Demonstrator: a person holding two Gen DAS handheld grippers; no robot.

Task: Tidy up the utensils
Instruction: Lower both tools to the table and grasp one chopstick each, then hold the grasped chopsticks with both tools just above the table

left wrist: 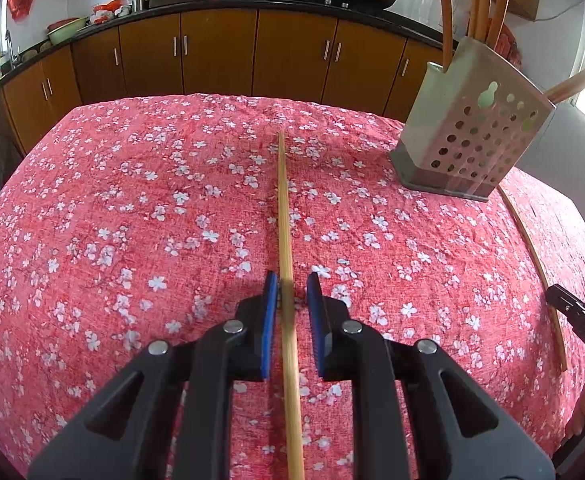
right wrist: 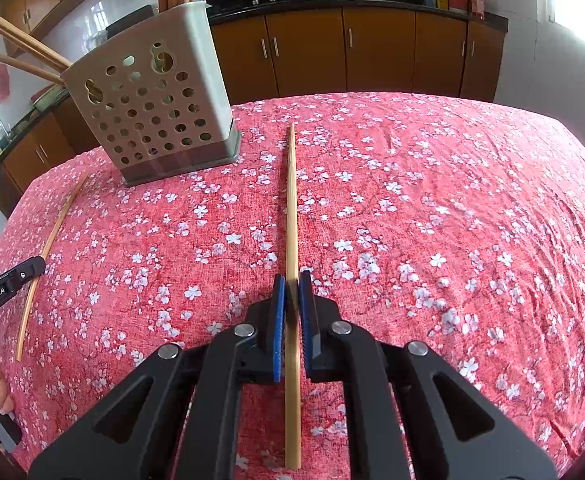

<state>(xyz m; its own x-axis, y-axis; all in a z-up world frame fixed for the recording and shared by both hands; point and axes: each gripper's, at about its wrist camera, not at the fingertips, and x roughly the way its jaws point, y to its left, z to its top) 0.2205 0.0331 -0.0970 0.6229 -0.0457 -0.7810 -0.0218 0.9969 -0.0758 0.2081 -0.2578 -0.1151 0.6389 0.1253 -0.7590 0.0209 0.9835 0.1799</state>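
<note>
Two chopsticks, left tongs (left wrist: 292,286) released around one (left wrist: 286,240), right tongs (right wrist: 291,286) clamping another (right wrist: 291,220), rear ends cropped.

One pale bamboo chopstick (left wrist: 285,240) runs forward between the left jaws, another bamboo chopstick (right wrist: 291,220) between the right jaws. The perforated grey utensil holder (left wrist: 472,136) stands on the table (left wrist: 132,220) ahead, between both jaws, with more chopsticks (left wrist: 484,0) in it.

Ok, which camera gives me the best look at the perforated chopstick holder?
The right wrist view: the chopstick holder sits nearer there, its holed face, grey base and the chopsticks sticking out all clear. The left wrist view shows the same holder tilted near the right edge, more distorted, with chopsticks rising out of frame.
</note>
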